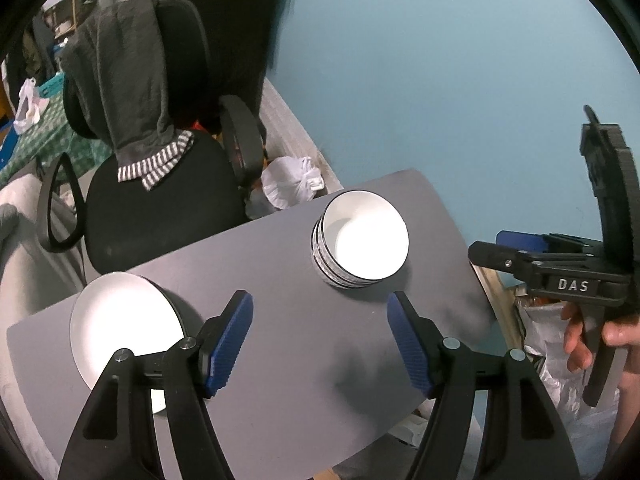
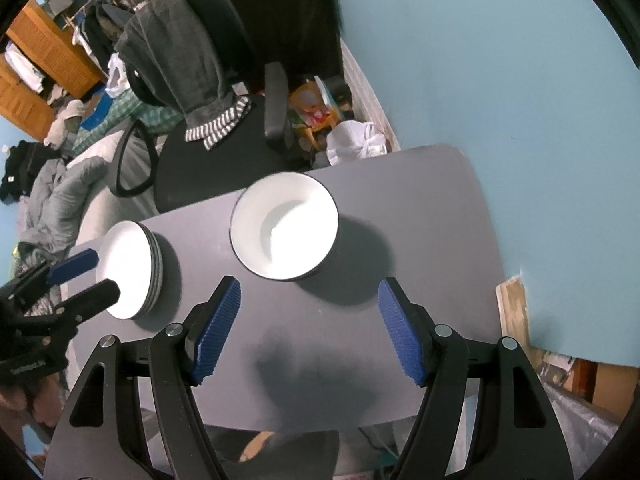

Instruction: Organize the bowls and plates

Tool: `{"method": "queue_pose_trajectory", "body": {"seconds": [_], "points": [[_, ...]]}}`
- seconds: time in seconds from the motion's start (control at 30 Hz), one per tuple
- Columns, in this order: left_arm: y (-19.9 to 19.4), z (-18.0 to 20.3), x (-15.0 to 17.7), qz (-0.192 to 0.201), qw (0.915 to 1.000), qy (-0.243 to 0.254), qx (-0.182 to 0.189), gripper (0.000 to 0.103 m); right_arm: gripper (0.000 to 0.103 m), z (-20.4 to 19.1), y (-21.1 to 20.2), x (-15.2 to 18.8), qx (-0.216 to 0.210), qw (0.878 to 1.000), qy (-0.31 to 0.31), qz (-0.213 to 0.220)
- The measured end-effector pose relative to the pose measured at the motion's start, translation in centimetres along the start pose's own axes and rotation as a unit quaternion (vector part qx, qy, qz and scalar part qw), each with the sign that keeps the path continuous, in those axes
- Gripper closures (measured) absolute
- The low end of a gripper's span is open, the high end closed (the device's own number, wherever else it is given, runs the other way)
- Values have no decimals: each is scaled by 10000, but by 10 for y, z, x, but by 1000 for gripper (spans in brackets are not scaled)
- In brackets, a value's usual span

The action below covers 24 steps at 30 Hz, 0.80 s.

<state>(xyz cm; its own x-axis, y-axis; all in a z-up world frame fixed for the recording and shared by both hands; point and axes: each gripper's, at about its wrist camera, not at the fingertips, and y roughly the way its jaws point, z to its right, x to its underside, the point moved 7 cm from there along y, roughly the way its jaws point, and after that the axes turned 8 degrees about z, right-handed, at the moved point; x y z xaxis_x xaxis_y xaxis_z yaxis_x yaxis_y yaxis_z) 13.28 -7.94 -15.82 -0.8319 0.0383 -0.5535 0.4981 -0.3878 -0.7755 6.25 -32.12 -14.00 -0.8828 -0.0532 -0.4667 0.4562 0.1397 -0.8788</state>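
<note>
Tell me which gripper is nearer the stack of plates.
Left. The left gripper hovers right at the stack of plates; the right gripper sits farther off, facing the stack of bowls.

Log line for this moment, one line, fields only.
left claw: open, empty, above table | right claw: open, empty | bowl stack: table centre | plate stack: table left | contact: none

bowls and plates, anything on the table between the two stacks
Nothing: between the bowls and the plates only bare grey table shows, clearest in the right wrist view.
</note>
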Motion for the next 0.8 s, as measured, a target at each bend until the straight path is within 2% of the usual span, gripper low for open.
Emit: {"method": "queue_pose_trajectory", "body": {"seconds": [0.07,0.1,0.17,0.33,0.5,0.63,0.8], "points": [[-1,2,-1,40,9999,68,86,32,32,0,2,1,26,10000,10,-34],[-1,5,-2,39,9996,128,242,32,32,0,3,2,32,10000,15,-39],[3,10,0,-145,9987,130,466,32,32,0,4,2,27,10000,21,-41],[21,7,4,-590,9980,107,209,32,32,3,12,3,-17,9999,-44,-94],[41,5,3,-679,9973,180,-216,32,32,8,28,3,-219,9994,-10,-270],[60,4,-1,-784,9965,-136,-240,32,32,14,45,-1,-255,9986,-289,-352],[91,-2,-4,-1067,9922,-629,-141,32,32,26,67,-11,-442,9967,-270,-621]]}}
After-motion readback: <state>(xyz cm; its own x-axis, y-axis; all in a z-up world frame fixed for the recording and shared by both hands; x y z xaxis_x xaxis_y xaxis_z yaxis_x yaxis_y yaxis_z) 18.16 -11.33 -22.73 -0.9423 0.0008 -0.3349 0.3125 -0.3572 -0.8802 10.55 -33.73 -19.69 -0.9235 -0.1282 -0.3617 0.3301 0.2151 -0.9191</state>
